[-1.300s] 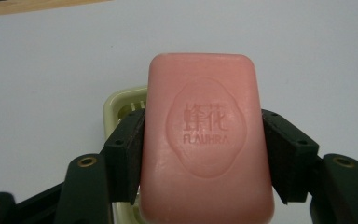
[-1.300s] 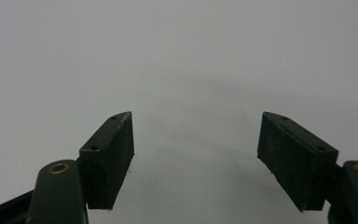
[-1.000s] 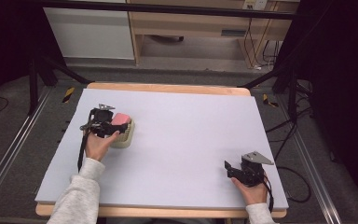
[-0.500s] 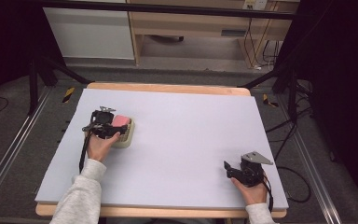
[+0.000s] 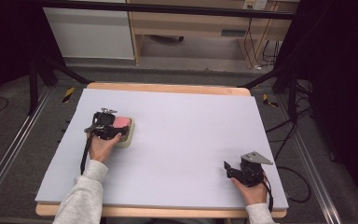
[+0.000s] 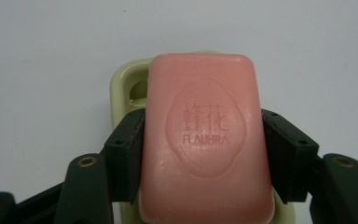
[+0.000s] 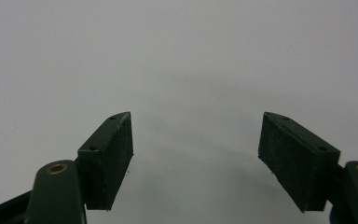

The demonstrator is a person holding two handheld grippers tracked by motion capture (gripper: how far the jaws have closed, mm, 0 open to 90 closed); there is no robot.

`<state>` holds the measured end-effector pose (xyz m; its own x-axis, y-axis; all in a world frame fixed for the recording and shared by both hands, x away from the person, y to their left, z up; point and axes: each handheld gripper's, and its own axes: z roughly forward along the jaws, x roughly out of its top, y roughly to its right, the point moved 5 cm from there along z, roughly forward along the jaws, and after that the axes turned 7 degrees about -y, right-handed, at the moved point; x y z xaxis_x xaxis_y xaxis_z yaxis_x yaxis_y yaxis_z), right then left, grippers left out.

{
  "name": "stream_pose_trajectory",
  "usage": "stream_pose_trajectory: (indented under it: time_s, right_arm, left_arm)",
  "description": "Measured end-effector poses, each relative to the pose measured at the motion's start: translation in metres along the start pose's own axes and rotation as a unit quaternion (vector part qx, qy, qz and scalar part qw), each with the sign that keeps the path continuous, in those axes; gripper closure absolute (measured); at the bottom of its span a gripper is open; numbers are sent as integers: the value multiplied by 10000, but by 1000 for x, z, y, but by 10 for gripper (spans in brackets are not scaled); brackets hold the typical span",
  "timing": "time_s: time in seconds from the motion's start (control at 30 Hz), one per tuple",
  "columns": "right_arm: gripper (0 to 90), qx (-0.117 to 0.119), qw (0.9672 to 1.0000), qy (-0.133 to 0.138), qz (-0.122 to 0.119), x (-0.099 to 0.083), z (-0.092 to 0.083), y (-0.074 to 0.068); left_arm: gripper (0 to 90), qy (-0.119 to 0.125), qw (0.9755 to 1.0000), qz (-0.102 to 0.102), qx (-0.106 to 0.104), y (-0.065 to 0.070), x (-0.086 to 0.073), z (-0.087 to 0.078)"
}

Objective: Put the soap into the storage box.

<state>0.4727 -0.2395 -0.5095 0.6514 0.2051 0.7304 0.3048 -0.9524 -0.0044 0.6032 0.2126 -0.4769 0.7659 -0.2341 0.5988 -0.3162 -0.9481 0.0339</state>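
Pale green soap dish [image 6: 121,88] on the table's [image 5: 191,135] left half carries a pink soap bar [image 6: 205,140]. Left hand-held gripper [image 6: 204,154] clamps the bar's sides. Right hand-held gripper [image 7: 196,158] stands open over bare lavender table surface, well apart.

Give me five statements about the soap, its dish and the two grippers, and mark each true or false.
1. The left gripper is clamped on the pink soap bar. True.
2. The soap is over a pale green dish. True.
3. The right gripper holds a sponge. False: its jaws are apart with nothing between them.
4. The dish sits at the table's right edge. False: it is on the left part of the table.
5. The soap bears stamped lettering. True.
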Motion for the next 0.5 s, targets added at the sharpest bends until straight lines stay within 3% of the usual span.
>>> stream_pose_trajectory:
  time_s: [0.5]
  right_arm:
    - [263,25,10000,-29,26,0,0,-1]
  left_arm:
    - [373,-96,9999,32,39,0,-8,7]
